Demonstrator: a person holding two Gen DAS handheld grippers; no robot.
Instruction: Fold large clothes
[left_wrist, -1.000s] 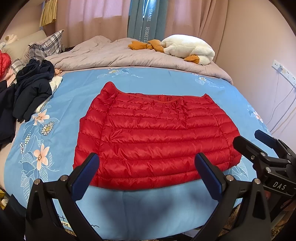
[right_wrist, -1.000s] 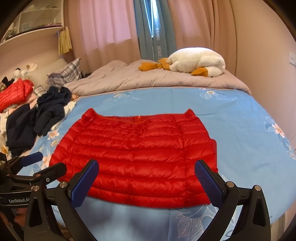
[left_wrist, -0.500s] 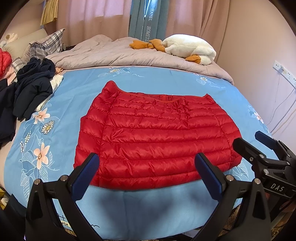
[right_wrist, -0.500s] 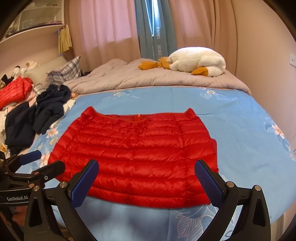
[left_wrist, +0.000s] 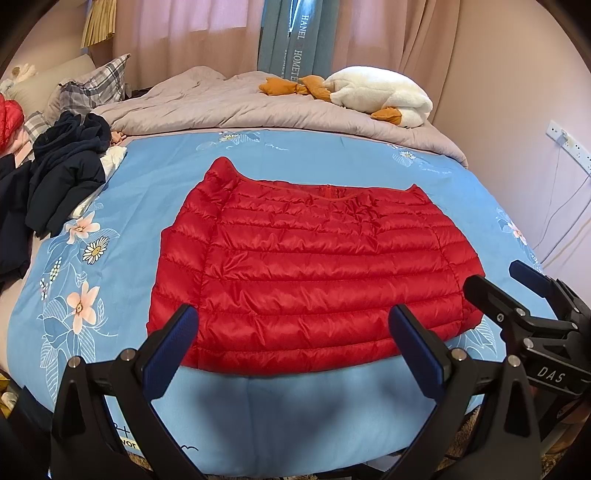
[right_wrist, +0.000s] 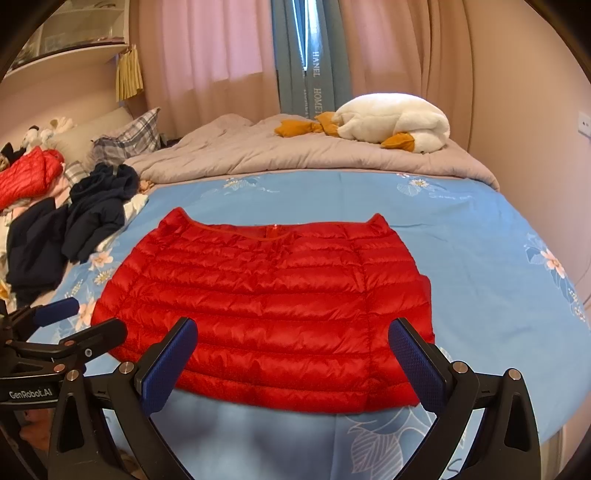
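A red quilted down jacket (left_wrist: 314, 266) lies flat on the blue floral bedsheet (left_wrist: 155, 177), sleeves folded in, collar towards the far side. It also shows in the right wrist view (right_wrist: 266, 302). My left gripper (left_wrist: 293, 336) is open and empty, held above the jacket's near hem. My right gripper (right_wrist: 293, 350) is open and empty, also over the near hem. The right gripper appears at the right edge of the left wrist view (left_wrist: 517, 295); the left gripper appears at the left edge of the right wrist view (right_wrist: 70, 325).
A pile of dark clothes (left_wrist: 62, 173) lies at the bed's left side, with another red jacket (right_wrist: 26, 177) behind it. A grey duvet (left_wrist: 240, 107), plaid pillow (right_wrist: 129, 140) and white plush goose (left_wrist: 376, 96) lie at the far end. A wall (left_wrist: 517, 110) stands right.
Both grippers have shifted very slightly; the jacket has not moved and both stay open.
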